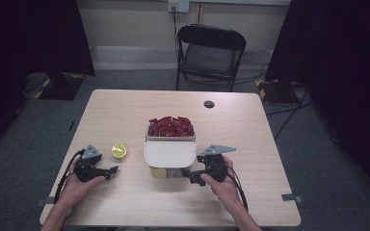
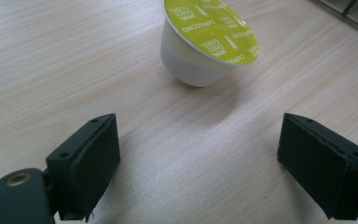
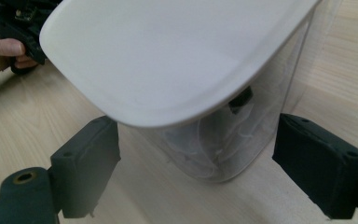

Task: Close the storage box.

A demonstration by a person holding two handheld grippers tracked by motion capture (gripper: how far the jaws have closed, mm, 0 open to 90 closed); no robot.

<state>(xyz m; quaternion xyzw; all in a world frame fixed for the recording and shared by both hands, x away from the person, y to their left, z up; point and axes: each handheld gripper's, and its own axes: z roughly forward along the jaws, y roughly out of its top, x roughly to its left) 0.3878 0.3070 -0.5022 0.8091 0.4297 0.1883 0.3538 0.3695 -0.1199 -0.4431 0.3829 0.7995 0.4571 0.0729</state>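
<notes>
- The coffee capsule (image 2: pixel 200 46) was a white tapered cup with a yellow-green printed foil lid, tilted on the table (image 2: pixel 51 70);
- the left gripper (image 2: pixel 200 163) stood released before it;
- the right gripper (image 3: pixel 196 163) stood released beside the clear container (image 3: pixel 223 144) under its white lid (image 3: pixel 168 60).

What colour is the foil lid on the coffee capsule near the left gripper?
Yellow-green with pale printed lettering, over a white cup: capsule. It shows best in the left gripper view.

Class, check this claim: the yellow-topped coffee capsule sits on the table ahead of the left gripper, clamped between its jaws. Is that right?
Not quite. The coffee capsule sits on the table ahead of the left gripper, but the jaws stand open and clear of it, as the left gripper view shows.
</notes>
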